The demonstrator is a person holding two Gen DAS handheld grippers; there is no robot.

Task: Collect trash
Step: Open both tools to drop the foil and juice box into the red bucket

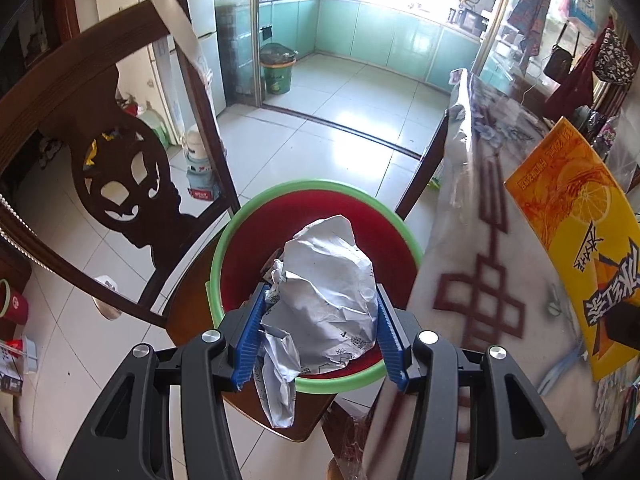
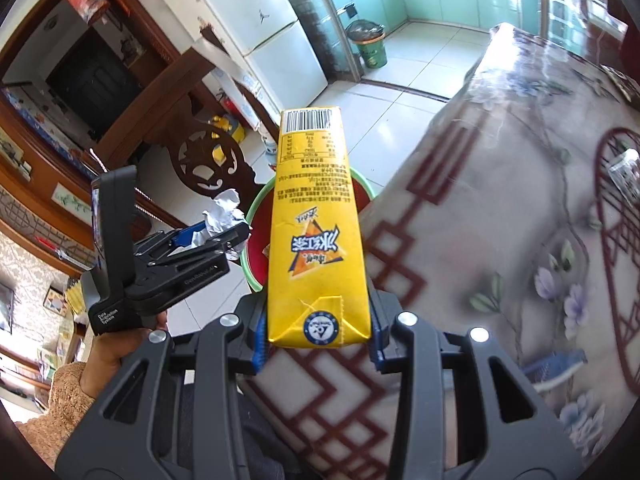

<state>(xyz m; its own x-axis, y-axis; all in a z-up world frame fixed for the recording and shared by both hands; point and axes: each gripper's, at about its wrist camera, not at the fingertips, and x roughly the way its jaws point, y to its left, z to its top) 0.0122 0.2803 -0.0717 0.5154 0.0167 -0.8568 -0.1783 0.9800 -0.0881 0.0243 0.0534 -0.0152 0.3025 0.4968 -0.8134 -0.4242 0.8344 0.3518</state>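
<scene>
Left gripper (image 1: 320,332) clamped on paper wad (image 1: 324,300) above bin (image 1: 316,382) on chair seat; right gripper (image 2: 316,344) clamped on yellow carton (image 2: 316,232) near bin rim; drop-off step, next both release over bin.

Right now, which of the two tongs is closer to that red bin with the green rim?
Left. The left tongs, clamped on crumpled paper, hang right over the red bin. The right tongs, holding a yellow carton, sit further back by the table edge.
</scene>
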